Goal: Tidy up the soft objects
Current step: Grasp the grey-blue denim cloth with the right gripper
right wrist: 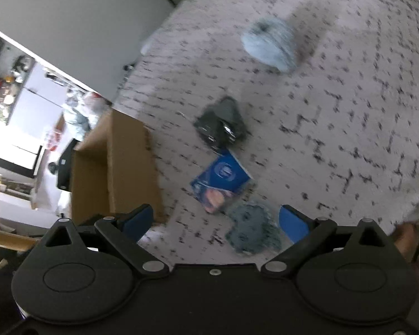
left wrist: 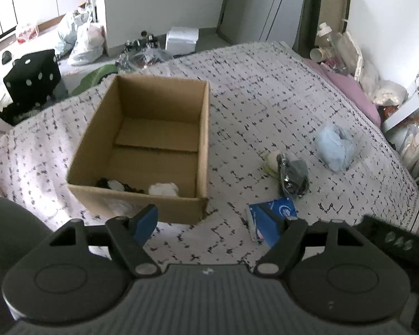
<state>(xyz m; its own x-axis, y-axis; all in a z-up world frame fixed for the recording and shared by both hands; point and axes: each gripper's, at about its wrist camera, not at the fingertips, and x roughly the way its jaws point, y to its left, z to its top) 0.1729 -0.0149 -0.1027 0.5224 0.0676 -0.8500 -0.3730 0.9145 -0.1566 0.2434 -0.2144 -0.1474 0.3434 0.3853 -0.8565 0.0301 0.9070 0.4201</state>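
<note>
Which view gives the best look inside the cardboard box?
The left wrist view. It looks down into the open cardboard box, showing its floor and a white soft item at the near wall. The right wrist view is blurred and catches only the box's outer side.

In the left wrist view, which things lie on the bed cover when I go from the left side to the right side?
cardboard box → blue packet → dark plastic-wrapped bundle → light blue fluffy item. The small pale item beside the dark bundle overlaps it, so I leave it out.
</note>
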